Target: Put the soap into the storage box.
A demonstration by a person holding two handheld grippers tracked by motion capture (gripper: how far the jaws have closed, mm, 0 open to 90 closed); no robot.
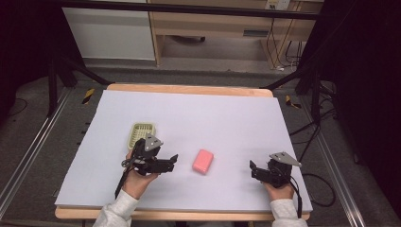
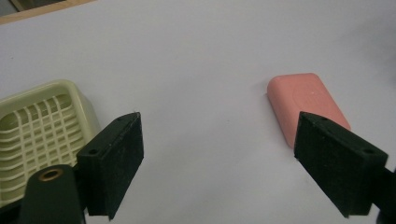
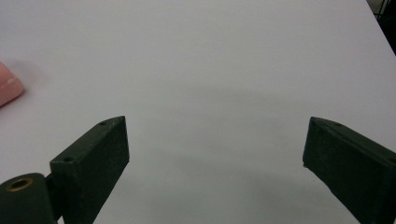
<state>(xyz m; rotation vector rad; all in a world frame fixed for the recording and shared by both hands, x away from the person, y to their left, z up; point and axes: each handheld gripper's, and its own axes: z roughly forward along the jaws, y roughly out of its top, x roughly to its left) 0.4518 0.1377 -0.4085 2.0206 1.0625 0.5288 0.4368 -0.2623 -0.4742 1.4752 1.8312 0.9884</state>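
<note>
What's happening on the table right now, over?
Left gripper open, empty, beside pink soap. Right gripper open, empty, off to the side. Green soap dish empty. Nothing between left gripper and soap.

The high view is evenly lit from above: the pale table top (image 1: 227,118) reads bright and flat, without glare, while the upper corners and right edge of the frame sink into near black. Shadows are short and soft, pooling just beneath the pink bar (image 1: 203,161) and both hands. The picture is slightly soft and grainy.

In the left gripper view the bar (image 2: 303,105) is fairly sharp; the near black pads (image 2: 114,163) blur slightly. The right gripper view is dimmer, with a broad soft shadow across the lower middle and grey falloff toward the corners.
</note>
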